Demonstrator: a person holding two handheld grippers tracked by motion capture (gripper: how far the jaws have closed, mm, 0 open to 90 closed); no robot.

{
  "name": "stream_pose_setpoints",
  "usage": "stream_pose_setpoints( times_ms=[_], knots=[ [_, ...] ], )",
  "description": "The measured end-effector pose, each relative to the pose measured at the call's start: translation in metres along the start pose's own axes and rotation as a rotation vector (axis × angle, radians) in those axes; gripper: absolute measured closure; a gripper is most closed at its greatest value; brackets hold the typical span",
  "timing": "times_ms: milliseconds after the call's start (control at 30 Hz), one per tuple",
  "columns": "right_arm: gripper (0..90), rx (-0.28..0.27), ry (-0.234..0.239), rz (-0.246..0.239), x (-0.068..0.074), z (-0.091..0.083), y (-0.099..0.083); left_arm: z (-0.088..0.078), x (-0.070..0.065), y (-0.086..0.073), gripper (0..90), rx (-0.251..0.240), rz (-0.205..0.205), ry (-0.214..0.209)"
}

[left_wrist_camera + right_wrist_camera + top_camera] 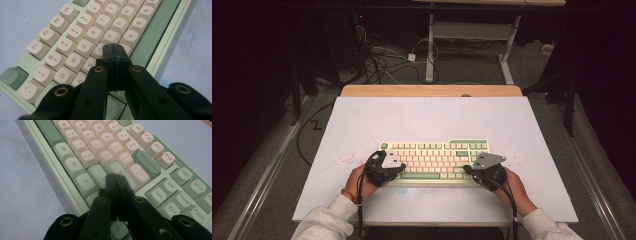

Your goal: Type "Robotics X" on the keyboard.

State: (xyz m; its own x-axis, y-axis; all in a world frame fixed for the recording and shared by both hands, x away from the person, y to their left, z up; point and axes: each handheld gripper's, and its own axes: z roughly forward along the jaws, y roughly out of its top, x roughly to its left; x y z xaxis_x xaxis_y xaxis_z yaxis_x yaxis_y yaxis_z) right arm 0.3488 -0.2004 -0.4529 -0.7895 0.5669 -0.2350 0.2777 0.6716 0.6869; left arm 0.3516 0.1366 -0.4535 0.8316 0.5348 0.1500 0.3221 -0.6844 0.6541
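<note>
A mint-green keyboard (434, 161) with cream and green keys lies on the white board, near its front edge. My left gripper (398, 169) hovers over the keyboard's left end; in the left gripper view the keyboard (75, 32) lies under my left gripper (115, 47), whose jaws are pressed together, empty, over the D and C keys. My right gripper (470, 170) sits at the keyboard's right end. In the right gripper view the keyboard (105, 147) runs beneath my right gripper (114, 177), shut with nothing between its jaws, above the Shift and Enter keys.
The white board (437, 120) rests on a wooden table (432, 90). Faint red specks (347, 160) mark the board left of the keyboard. Beyond the table, cables (382, 60) and a white desk frame (472, 45) stand on the floor.
</note>
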Motion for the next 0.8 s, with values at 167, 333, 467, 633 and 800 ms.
stream_pose_setpoints(
  times_ms=[167,333,467,633,800],
  knots=[
    [90.0,-0.005,-0.008,-0.007,0.001,-0.001,0.0,-0.009,0.001,0.002,87.6,-0.048,0.001,0.034],
    [88.5,-0.029,-0.009,0.01,-0.002,-0.006,0.001,-0.014,0.002,0.002,87.4,-0.085,0.006,0.063],
    [87.8,-0.051,-0.008,0.008,-0.002,-0.009,0.001,-0.016,0.001,0.002,84.7,-0.103,0.006,0.084],
    [82.0,-0.102,-0.017,0.012,-0.002,-0.016,0.003,-0.017,0.001,0.003,80.0,-0.127,0.013,0.1],
    [71.8,-0.149,-0.041,0.013,-0.002,-0.02,0.004,-0.019,0.001,0.003,64.4,-0.14,0.01,0.122]
  ],
)
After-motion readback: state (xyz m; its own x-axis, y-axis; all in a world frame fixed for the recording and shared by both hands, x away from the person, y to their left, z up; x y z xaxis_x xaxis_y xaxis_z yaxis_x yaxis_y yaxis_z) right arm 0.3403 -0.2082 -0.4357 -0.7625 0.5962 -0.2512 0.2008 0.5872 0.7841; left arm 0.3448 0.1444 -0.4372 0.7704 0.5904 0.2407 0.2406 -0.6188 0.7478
